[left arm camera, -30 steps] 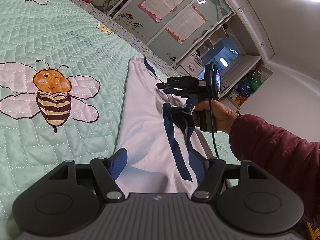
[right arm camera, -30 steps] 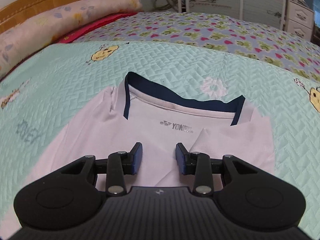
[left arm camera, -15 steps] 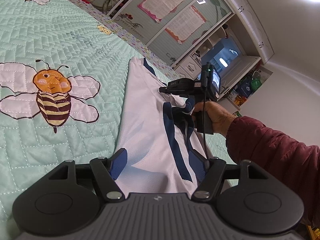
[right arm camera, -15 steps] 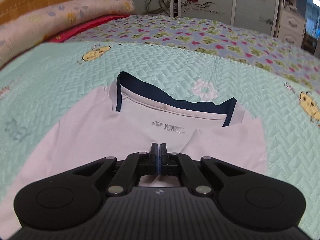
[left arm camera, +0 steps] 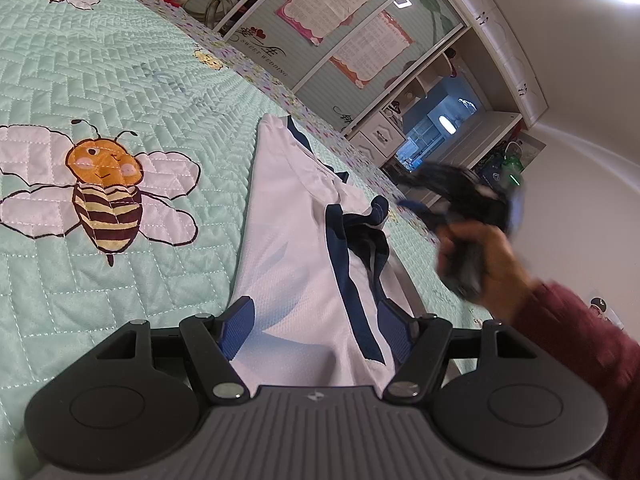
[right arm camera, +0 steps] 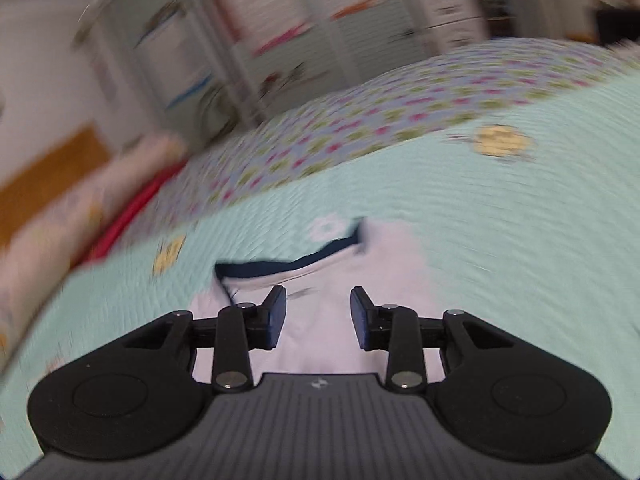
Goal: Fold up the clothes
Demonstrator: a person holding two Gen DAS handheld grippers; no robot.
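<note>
A white shirt [left arm camera: 288,240] with navy trim lies lengthwise on the mint quilt. Its near end sits between the wide-spread fingers of my left gripper [left arm camera: 316,320], which is open and low over the fabric. My right gripper [left arm camera: 424,200], blurred by motion, hangs in a person's hand [left arm camera: 480,256] off the shirt's right side. In the right wrist view the right gripper [right arm camera: 318,304] is tilted above the shirt [right arm camera: 384,248], near the navy collar [right arm camera: 280,266]. Its jaws are opening and nothing is between them.
The quilt bears a stitched bee [left arm camera: 104,196] left of the shirt. A floral sheet [right arm camera: 360,120] and pillows [right arm camera: 60,216] lie beyond the collar, below a wooden headboard [right arm camera: 48,168]. A wardrobe [left arm camera: 340,28] with pink posters stands behind. A maroon sleeve [left arm camera: 580,344] is at right.
The right gripper shut over the shirt below the collar, then opened, lifted off to the right and rolled. The left gripper and the shirt's near end stayed still.
</note>
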